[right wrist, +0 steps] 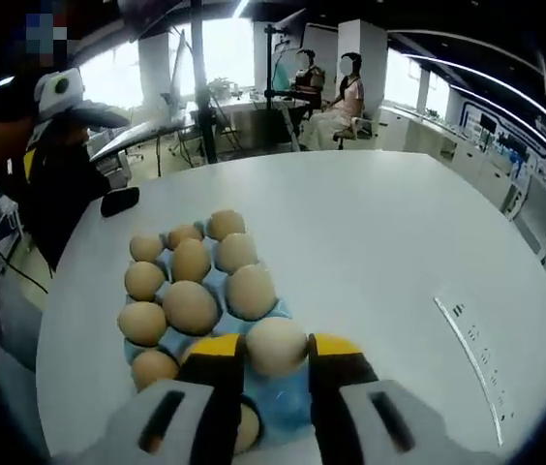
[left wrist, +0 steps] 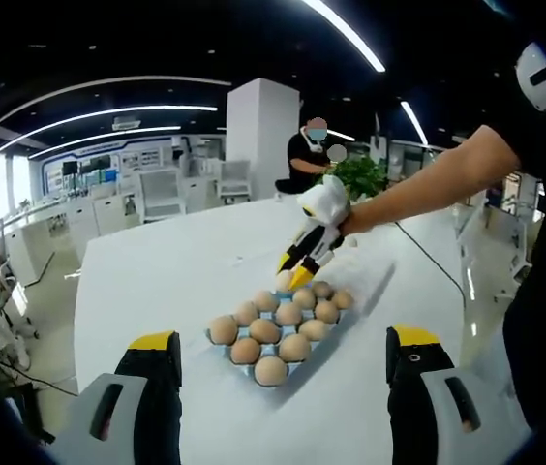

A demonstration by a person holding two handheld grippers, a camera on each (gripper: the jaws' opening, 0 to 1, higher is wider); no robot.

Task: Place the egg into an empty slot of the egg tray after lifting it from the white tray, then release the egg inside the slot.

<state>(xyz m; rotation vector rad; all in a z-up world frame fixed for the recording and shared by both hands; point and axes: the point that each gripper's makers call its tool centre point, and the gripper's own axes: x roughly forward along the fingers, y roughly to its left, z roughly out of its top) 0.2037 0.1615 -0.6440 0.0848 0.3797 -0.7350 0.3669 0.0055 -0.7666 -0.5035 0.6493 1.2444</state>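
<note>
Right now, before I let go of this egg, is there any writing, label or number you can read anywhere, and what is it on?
None can be read.
Dark marks along a line on the white table, right gripper view: too small and blurred to read.
Wall panels at the back of the room, left gripper view: too small to read.
Eggs and blue egg tray: no print visible.

In the right gripper view the right claw (right wrist: 276, 355) hid the near end of the egg tray (right wrist: 283, 397) (its slots there could not be counted), and one egg (right wrist: 246, 426) showed only partly behind a jaw.
</note>
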